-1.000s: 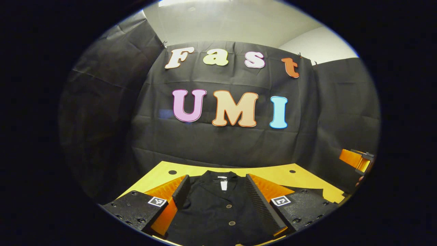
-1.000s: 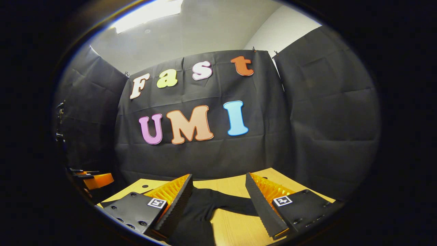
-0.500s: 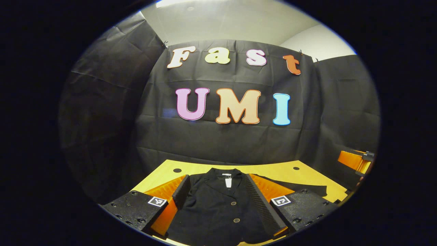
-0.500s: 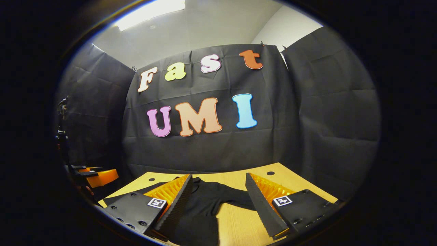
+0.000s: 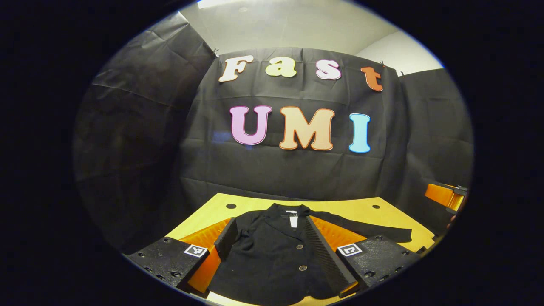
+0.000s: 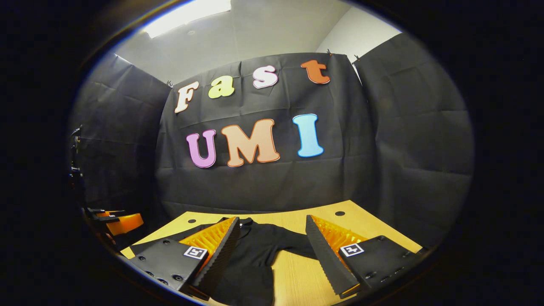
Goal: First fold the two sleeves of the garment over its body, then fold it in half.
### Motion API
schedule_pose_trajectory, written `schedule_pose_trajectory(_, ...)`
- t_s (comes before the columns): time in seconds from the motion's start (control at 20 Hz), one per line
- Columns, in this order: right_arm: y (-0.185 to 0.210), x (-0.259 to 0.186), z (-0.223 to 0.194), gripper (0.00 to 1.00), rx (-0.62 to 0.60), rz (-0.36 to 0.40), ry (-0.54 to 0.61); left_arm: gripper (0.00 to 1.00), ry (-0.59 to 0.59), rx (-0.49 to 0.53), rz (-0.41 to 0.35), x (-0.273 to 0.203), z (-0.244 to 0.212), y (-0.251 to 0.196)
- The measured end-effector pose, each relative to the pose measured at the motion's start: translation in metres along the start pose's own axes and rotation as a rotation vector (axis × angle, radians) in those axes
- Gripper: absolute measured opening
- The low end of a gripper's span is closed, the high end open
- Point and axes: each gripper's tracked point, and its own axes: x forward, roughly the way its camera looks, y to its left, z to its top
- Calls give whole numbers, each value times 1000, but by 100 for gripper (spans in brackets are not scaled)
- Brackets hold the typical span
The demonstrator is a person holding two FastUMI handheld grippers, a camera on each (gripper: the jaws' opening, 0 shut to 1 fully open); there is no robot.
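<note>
**Black jacket flat on a wooden table, both grippers spread above it**

Black, matte cloth: a jacket (image 5: 272,255) with a notched collar, a small pale tag at the neck and two round buttons down the front, lying face up and unfolded on the table (image 5: 340,212). Seen in the left gripper view straight between that tool's two fingers, body filling the gap, collar at the far end. One sleeve (image 5: 374,231) stretched out sideways past the right-hand finger, flat on the wood and not yet folded over the body.

Seen again in the right gripper view (image 6: 255,255), off to the lower left of the gap, with a sleeve (image 6: 293,244) running across between the fingers and bare wood below it.

Left gripper (image 5: 270,238) wide apart, gripping nothing, hovering above the cloth; whether the tips touch it cannot be told. Right gripper (image 6: 272,238) likewise spread wide, holding nothing. Fingers (image 6: 221,250) wedge-shaped, with finely ribbed inner faces, mounted on flat blocks with bolt heads and a small square marker each.

Table top smooth, light grained wood, with small round dark holes (image 5: 231,206) near the far edge. Wrinkled dark cloth wall (image 5: 140,140) behind, pale ceiling above. Part of the other tool at the right edge of the left gripper view (image 5: 446,197).
</note>
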Motion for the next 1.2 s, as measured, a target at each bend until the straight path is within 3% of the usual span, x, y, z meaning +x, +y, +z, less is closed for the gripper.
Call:
schedule_pose_trajectory(0.85, -13, 9, -6, 94, -7, -2, 16, 96, 2, -9, 63, -10, -5, 17)
schedule_pose_trajectory(1.2, -86, 31, -9, 97, -36, -128, 46, 96, 5, 16, 146, -11, -4, 43)
